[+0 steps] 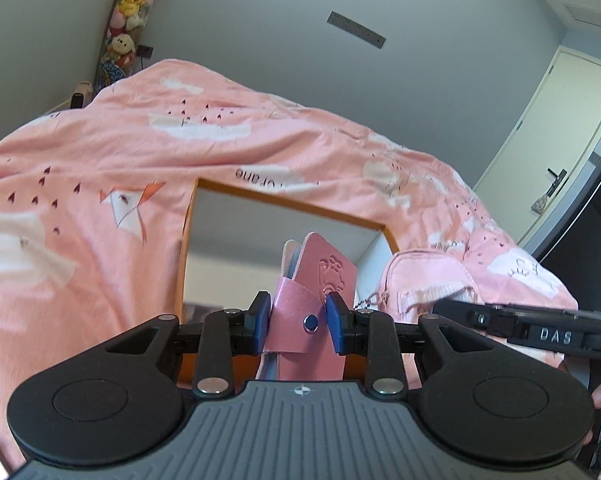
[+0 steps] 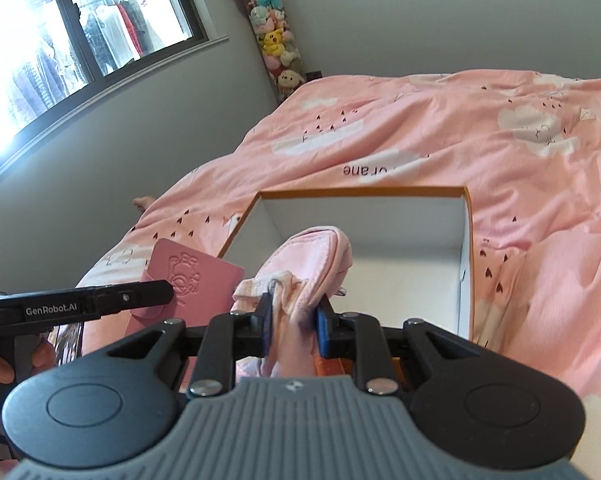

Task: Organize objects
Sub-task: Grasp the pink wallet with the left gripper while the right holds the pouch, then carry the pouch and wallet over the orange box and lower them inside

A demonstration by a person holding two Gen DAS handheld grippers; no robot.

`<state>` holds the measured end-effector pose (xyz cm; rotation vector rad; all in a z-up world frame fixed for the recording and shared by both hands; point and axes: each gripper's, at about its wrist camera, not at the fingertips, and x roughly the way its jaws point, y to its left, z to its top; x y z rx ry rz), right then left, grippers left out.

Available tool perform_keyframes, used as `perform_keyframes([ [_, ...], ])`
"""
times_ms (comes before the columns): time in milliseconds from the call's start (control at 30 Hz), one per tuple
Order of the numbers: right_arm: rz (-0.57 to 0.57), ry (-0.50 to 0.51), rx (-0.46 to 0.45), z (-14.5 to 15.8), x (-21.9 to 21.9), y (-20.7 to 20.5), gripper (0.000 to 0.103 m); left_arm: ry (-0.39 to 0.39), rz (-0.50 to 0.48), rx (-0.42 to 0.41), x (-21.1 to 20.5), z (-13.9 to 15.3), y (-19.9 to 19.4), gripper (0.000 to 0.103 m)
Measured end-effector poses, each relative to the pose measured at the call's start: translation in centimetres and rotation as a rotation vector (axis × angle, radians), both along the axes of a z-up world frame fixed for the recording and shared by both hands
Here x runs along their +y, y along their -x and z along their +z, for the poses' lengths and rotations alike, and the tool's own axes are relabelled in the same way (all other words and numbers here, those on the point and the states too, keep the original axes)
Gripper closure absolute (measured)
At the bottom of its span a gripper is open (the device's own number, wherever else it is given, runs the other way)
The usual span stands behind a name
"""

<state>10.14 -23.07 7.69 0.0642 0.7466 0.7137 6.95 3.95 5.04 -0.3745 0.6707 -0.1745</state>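
Observation:
My left gripper (image 1: 299, 316) is shut on a pink leather card holder (image 1: 320, 276) with an embossed figure and a snap strap, holding it upright over the near edge of the orange-rimmed white box (image 1: 284, 200). The card holder also shows in the right wrist view (image 2: 192, 280), left of the box (image 2: 364, 194). My right gripper (image 2: 293, 318) is shut on a pale pink fabric pouch (image 2: 312, 256), holding it above the box's near side. The pouch also appears in the left wrist view (image 1: 424, 280), with the right gripper's arm in front of it.
The box lies on a bed with a pink cloud-print duvet (image 2: 440, 136). A column of plush toys (image 2: 274, 40) hangs in the room corner by a window (image 2: 80, 32). A white door (image 1: 556, 136) stands at the right.

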Motion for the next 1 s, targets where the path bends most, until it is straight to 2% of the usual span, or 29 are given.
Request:
perform_keyframes([
  [233, -0.023, -0.007, -0.011, -0.2, 0.5, -2.3, 0.081, 0.015, 0.004, -0.012, 0.3, 0.0, -3.7, 0.069],
  [433, -0.048, -0.010, 0.000, -1.3, 1.4, -5.1, 0.081, 0.034, 0.018, 0.009, 0.9, -1.1, -7.1, 0.069],
  [733, -0.079, 0.001, 0.035, -3.5, 3.2, -9.0, 0.081, -0.017, 0.044, 0.066, 0.7, -4.3, -11.4, 0.069],
  [1000, -0.096, 0.030, 0.063, -5.7, 4.5, -11.6, 0.081, -0.112, 0.040, 0.100, -0.2, -6.4, -13.9, 0.069],
])
